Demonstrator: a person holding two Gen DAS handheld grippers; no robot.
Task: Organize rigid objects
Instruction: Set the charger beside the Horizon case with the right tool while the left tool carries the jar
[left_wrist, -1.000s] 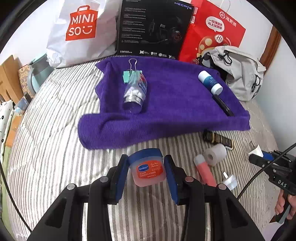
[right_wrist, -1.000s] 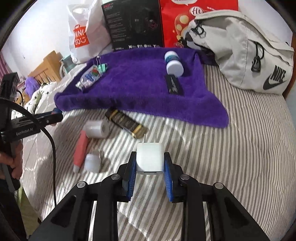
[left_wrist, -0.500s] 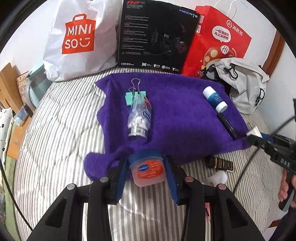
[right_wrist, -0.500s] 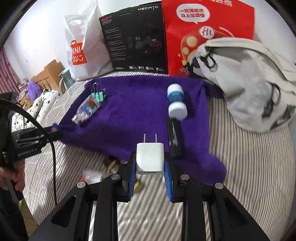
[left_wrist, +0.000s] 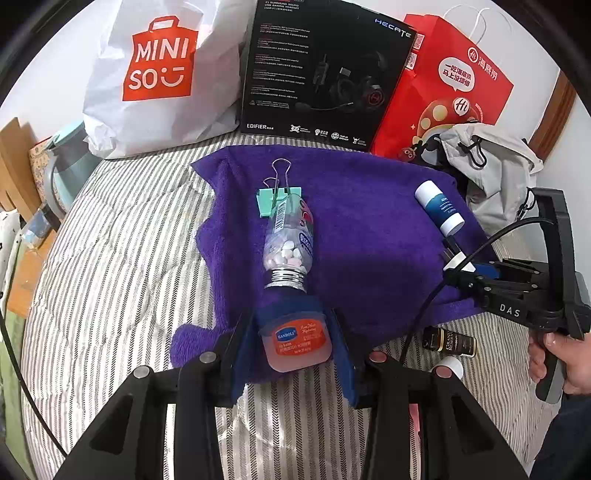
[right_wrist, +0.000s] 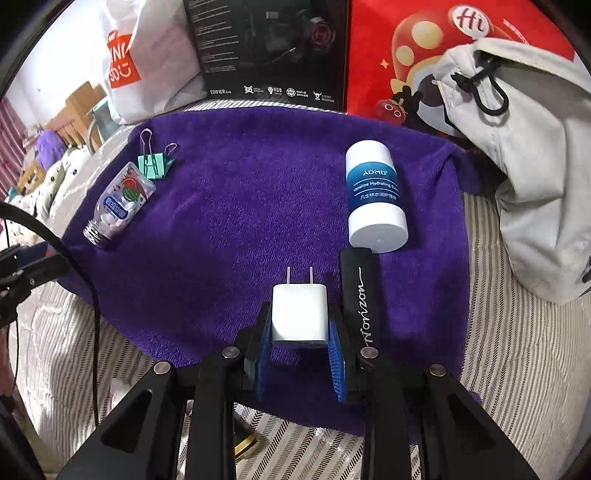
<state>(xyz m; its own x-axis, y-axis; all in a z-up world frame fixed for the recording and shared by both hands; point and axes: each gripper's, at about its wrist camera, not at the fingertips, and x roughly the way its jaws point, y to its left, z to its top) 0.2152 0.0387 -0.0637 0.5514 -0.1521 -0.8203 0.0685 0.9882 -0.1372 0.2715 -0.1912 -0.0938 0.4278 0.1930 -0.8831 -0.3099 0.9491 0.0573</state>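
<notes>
Jelly jar (left_wrist: 294, 341) and white charger (right_wrist: 299, 315) sit clamped between fingers.

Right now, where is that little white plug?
The white plug is clamped in the right tongs, over the near edge of the purple towel, just left of the black Horizon case.

One purple towel (right_wrist: 258, 206), one binder clip (right_wrist: 153, 164), two bottles (right_wrist: 118, 203) (right_wrist: 375, 195), perhaps three bags (left_wrist: 162, 77) (left_wrist: 454, 85) (left_wrist: 491, 166).

A striped bed (left_wrist: 122, 266) carries a purple towel (left_wrist: 354, 229) ahead of both grippers. Bags and a black box (left_wrist: 325, 70) stand beyond it.
</notes>
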